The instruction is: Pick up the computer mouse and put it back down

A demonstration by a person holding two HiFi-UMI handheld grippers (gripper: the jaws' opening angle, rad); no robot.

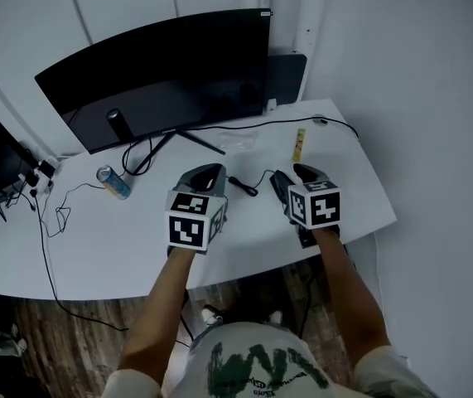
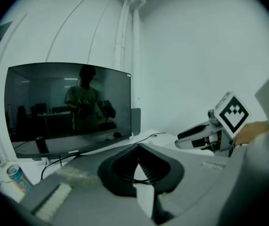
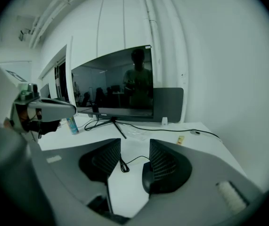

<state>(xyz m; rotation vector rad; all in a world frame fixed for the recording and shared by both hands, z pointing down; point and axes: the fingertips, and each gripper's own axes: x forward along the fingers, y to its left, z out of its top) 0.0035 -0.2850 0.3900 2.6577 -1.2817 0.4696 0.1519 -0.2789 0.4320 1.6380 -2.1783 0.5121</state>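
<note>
The right gripper point(image 3: 135, 147) is hovering over the white surface point(image 1: 348, 181) with its fingers spread partway and pinching nothing: bare surface and a thin black cable point(image 3: 130, 160) are showing in the gap. The cable is running to a dark rounded body low against the inner edge of the right-hand finger. That body is looking like the computer mouse point(image 3: 146, 178), lying on the surface below. Most of it is hiding behind that finger, and whether the two are touching is not clear. The left gripper point(image 2: 138, 150) is idling alongside, its fingers pressed together on nothing, pointing toward the monitor point(image 1: 161, 73).

With the mouse down and ungripped, the person is standing either just ahead of the pick or just past the put-down; these views are not settling which. If the pick is yet to come, the next move is asking the right gripper to come down, centre its gap over the mouse, straddle its sides and close gently, leaving the cable slack enough not to drag
</note>
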